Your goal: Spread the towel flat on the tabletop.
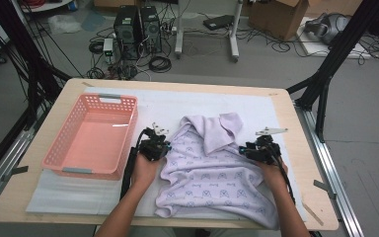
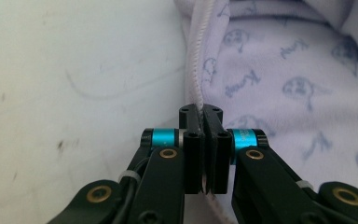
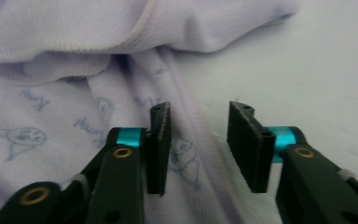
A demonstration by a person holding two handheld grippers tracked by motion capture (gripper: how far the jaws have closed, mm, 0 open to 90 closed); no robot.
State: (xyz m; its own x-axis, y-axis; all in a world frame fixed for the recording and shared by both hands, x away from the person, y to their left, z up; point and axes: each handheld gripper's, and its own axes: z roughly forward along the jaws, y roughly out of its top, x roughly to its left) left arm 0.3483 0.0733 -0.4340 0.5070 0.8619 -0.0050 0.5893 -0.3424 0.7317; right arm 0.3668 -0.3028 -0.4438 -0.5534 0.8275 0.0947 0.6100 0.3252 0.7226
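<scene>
Where the pale lilac printed garment lies crumpled on the white mat at the table's middle, your left gripper has its jaws closed tight on the stitched hem at its left edge. Your right gripper hangs with jaws spread wide over the right edge, gripping nothing. A pink basket sits just beside, left.
</scene>
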